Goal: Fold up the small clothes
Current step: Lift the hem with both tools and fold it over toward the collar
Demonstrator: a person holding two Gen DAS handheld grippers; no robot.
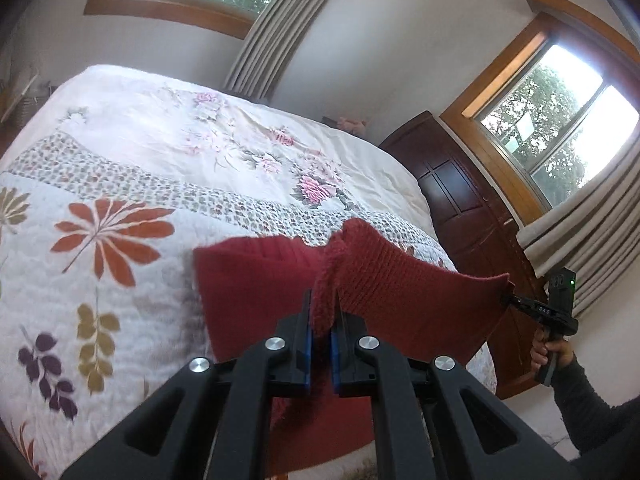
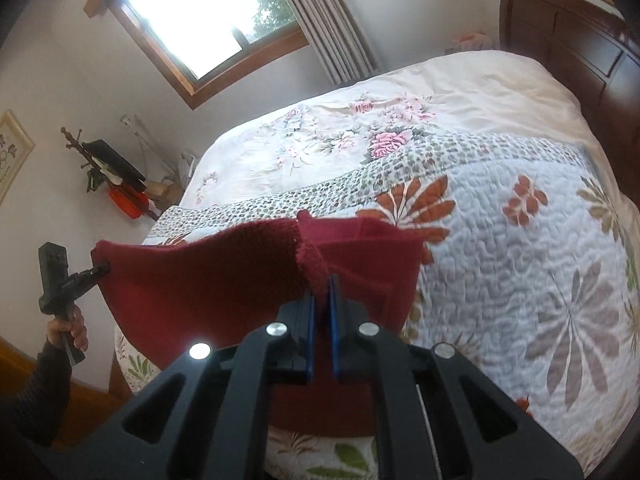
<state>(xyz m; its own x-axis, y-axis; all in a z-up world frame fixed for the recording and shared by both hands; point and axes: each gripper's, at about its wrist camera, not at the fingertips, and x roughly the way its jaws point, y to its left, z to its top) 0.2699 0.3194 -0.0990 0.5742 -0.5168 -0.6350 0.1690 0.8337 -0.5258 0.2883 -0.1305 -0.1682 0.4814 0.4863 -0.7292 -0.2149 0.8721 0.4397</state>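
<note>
I hold the red knit garment (image 1: 248, 280) up above the bed (image 1: 120, 152), my left gripper (image 1: 320, 320) and right gripper (image 2: 322, 300) each clamped on a top corner. I should keep the edge taut and level while lowering it flat.

Bed quilt (image 1: 120, 280) bare w/ room beyond red knit (image 1: 248, 292); headboard (image 1: 472, 200) bounds right.

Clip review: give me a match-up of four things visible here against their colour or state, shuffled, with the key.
Things:
1. knit garment
2. left claw
3. headboard
4. curtains

Colour or state:
A. dark brown wood
B. grey, hanging beside a window
C. red, held up over the bed
D. shut on red fabric

Pairs: 1-C, 2-D, 3-A, 4-B
</note>
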